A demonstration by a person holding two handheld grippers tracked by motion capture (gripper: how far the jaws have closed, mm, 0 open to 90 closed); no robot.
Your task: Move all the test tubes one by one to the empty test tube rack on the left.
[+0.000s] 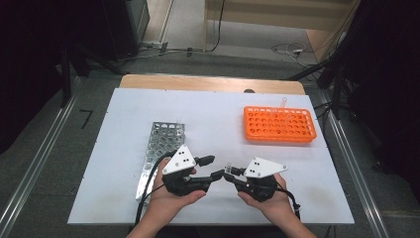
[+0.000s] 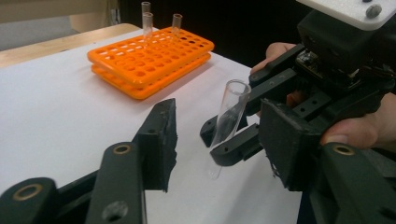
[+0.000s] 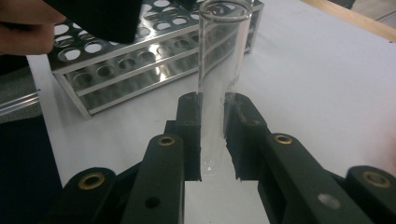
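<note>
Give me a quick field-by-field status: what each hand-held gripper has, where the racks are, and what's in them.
right hand-held gripper: shut on a clear glass tube, held upright
left hand-held gripper: jaws apart on either side of the tube, pads not touching it
handover: not yet done
orange rack: far right of the table, three tubes at its far edge
metal rack: left of the grippers; contents cannot be told
table: white top

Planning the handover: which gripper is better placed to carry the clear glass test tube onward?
Probably the right gripper: its jaws clamp the clear glass test tube, while the left gripper's jaws stand apart around it.
</note>
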